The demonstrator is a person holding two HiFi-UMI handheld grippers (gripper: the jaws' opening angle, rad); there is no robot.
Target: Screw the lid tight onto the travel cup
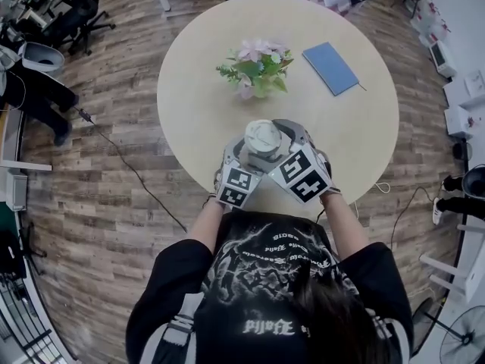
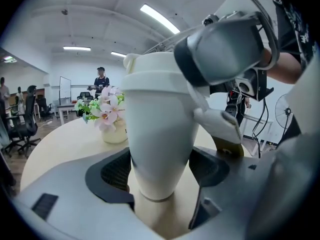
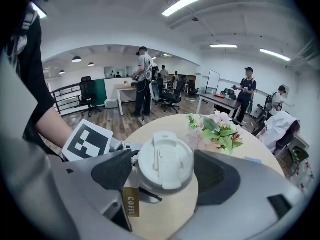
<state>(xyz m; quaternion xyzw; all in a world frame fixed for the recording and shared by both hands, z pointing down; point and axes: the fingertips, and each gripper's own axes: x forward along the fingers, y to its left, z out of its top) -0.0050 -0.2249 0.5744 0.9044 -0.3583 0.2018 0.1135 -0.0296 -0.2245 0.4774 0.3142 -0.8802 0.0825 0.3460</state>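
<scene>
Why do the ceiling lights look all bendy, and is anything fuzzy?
Left gripper view: the wide lens bows the ceiling lights and blackens the corners; the close travel cup looks soft. Right gripper view: same bowing, but the lid is sharp. Head view: the round table is evenly lit, without glare.

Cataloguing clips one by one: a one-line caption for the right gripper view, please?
Right gripper clamped on the white lid, COFFEE tag hanging beside it, flowers on the table beyond.
</scene>
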